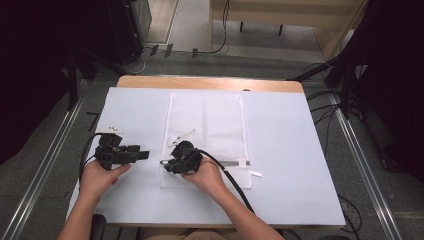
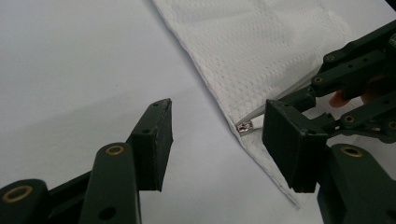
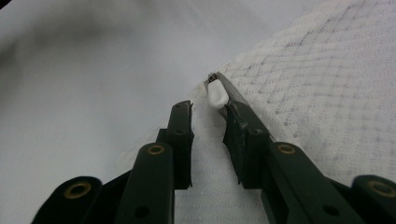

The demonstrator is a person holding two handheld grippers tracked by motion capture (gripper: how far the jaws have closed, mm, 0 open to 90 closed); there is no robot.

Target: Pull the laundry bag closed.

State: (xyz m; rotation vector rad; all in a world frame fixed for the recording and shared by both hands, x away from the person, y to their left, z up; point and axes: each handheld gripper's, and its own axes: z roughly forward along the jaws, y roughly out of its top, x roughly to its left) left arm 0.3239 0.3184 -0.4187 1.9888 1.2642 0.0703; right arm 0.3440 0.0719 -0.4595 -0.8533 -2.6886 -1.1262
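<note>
Mesh laundry bag (image 1: 206, 131): flat on white-covered counter (image 1: 285, 165), mid-counter; no legible writing.
Zipper pull (image 3: 216, 94): at bag's near-left corner, metal end visible in left gripper view.
Right tongs (image 3: 208, 123): narrowly parted, over bag, holding nothing.
Left tongs (image 2: 215, 140): wide apart, empty, just left of bag.

Legible text, labels, brands, numbers, signs: none on any surface in the three views.
</note>
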